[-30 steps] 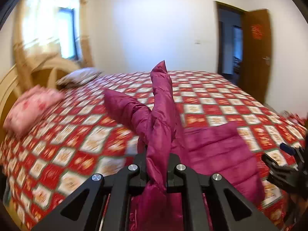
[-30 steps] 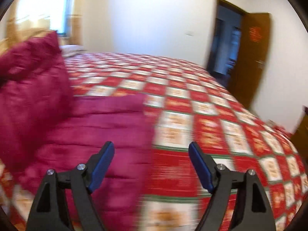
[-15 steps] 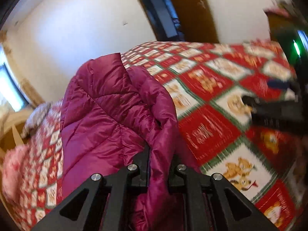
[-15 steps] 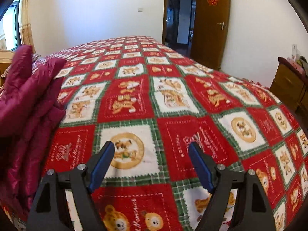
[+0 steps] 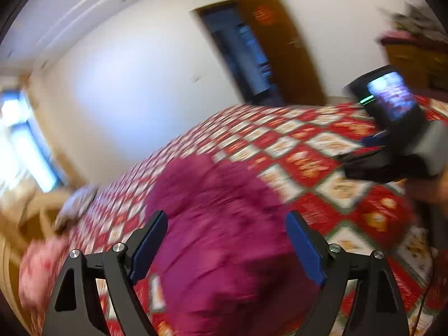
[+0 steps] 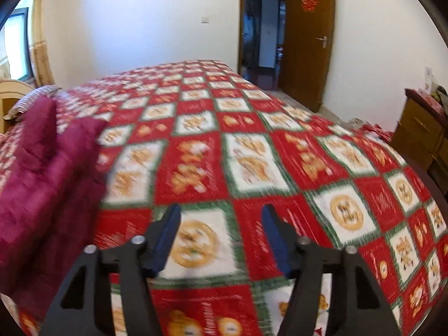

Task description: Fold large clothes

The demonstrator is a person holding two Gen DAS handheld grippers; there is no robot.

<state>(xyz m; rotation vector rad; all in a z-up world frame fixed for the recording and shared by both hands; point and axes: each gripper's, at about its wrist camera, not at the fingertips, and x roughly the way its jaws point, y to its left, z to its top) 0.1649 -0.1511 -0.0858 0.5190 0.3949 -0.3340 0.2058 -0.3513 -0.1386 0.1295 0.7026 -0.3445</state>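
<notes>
Honestly the next fold looks best done by getting a clean edge or corner of the jacket (image 5: 224, 240) picked before anything is lifted, since puffy fabric like this probably slips and bunches. In the left wrist view, the left tongs (image 5: 226, 243) are seen spread wide with nothing pinched, and the maroon jacket is heaped on the checkered bedspread (image 5: 308, 165), lower centre of the frame, right beneath the gap. In the right wrist view, the right tongs (image 6: 221, 235) are also spread and empty, over bare bedspread, with the jacket off at the left edge.
</notes>
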